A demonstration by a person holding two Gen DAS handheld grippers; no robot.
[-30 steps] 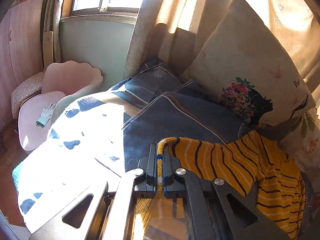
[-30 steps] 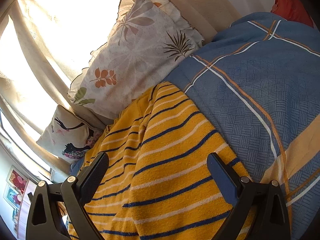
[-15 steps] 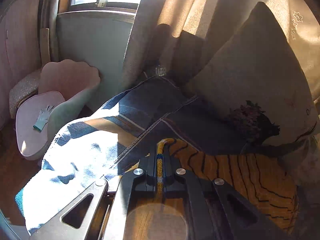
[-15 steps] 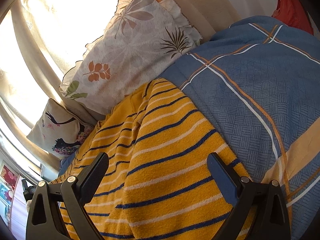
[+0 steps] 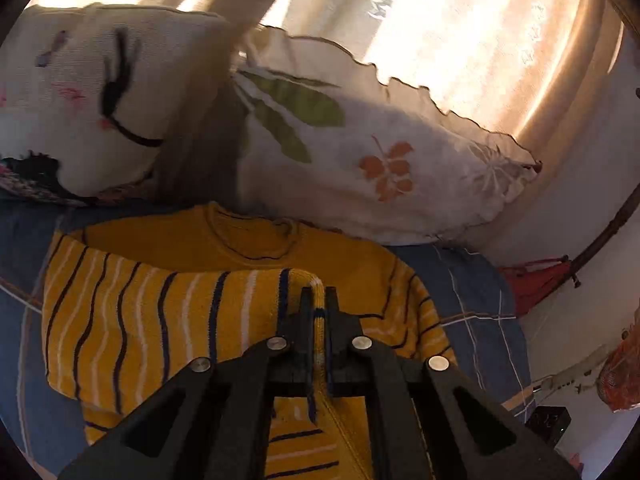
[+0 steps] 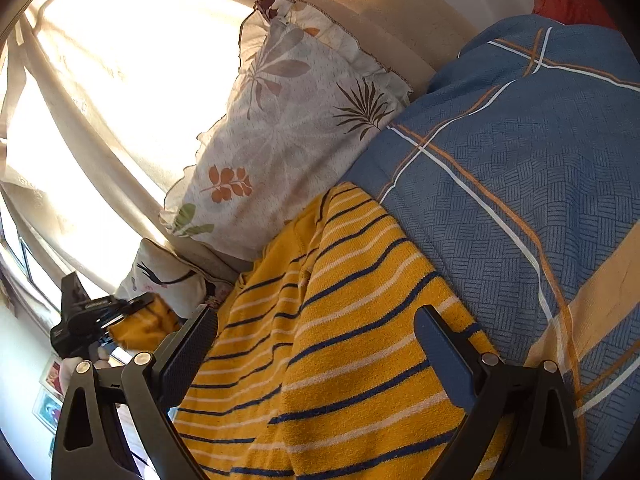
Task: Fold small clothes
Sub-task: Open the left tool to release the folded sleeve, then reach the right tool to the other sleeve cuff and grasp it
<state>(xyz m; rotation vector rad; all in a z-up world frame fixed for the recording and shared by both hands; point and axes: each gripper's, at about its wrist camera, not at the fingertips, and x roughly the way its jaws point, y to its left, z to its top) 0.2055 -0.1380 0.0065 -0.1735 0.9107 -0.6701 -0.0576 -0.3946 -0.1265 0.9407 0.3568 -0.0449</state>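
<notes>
A small yellow sweater [image 5: 160, 312] with navy and white stripes lies on a blue plaid bedspread [image 5: 472, 304]. My left gripper [image 5: 318, 300] is shut on the sweater's edge and holds a fold of it lifted over the body, with the neckline [image 5: 252, 236] beyond. In the right wrist view the sweater [image 6: 340, 320] lies under my right gripper [image 6: 316, 336], which is open and empty, its fingers on either side of the cloth. The left gripper [image 6: 92, 316] shows there at the far left with yellow cloth in it.
Two pillows stand against the curtain at the bed's head: a leaf-print one [image 5: 360, 160] [image 6: 296, 128] and a bird-print one [image 5: 92, 92]. The bedspread [image 6: 520, 168] stretches to the right. A red item [image 5: 536, 280] lies near the wall.
My left gripper has swung round with the sweater edge, from facing the window and pink chair to facing the pillows, carrying the fold over the sweater. The right gripper has stayed open and barely shifted.
</notes>
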